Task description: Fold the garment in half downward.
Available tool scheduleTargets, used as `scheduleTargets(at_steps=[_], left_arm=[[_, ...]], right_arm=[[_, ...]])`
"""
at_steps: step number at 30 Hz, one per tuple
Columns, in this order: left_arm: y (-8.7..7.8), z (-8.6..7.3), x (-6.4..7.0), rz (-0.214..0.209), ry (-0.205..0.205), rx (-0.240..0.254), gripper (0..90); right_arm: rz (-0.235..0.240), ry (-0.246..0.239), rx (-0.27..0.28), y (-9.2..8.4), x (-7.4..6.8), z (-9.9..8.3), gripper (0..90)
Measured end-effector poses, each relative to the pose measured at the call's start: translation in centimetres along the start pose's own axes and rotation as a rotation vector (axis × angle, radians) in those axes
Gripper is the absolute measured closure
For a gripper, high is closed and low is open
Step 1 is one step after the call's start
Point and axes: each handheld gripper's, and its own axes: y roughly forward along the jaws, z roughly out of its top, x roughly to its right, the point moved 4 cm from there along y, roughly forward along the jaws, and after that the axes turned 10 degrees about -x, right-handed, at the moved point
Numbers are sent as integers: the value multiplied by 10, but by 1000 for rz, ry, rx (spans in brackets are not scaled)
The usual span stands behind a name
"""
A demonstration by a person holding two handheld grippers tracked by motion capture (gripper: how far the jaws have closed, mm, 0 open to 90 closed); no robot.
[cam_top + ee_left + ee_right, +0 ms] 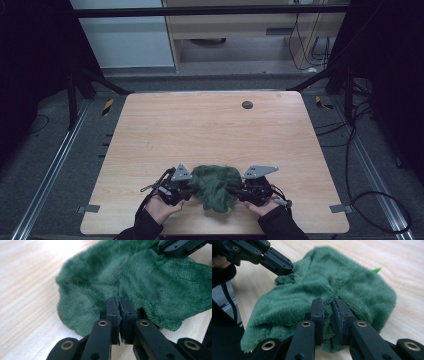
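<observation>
Green plush cloth (216,186) lies bunched near the person's edge of the wooden table (210,130), midway between the two hands. It sits in a loose heap with folds running across the middle; a small bright green tag or corner (377,270) pokes out at its far edge in the right gripper view.

Left gripper (186,189) grips the cloth's left border. In the left gripper view its jaws stand pressed together, with a thin fold of pile pinched at the tips (119,305). Right gripper (239,190) takes the opposite border; its jaws are nearly together, a thick tuft of fabric squeezed between them (329,312). Judgement: opposite edges are held so the heap can be drawn apart and spread flat, or lifted for folding.

Both grippers sit low, close to the table surface, so the cloth probably bears little tension yet.

Surroundings: a small dark round disc (247,104) is set in the tabletop near the far edge, well apart from the cloth. Grey tape tabs (89,208) mark the near corners. Cables trail on the floor to the right. Nothing stands between the cloth and the open tabletop ahead.
</observation>
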Motion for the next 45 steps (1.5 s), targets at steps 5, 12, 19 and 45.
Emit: scheduleTargets(at_steps=[5,12,19,45], left_arm=[[8,-6,4,-11,14,-28,869],[13,-7,6,-13,25,-36,868],[-3,-6,1,11,11,10,836],[-41,-29,-69,200,-166,119,462]], right_arm=[[4,-3,-15,4,0,-6,786],[-7,-5,-33,8,2,-11,780],[4,-4,-2,1,3,-7,756],[-238,135,112,-40,61,-15,445]])
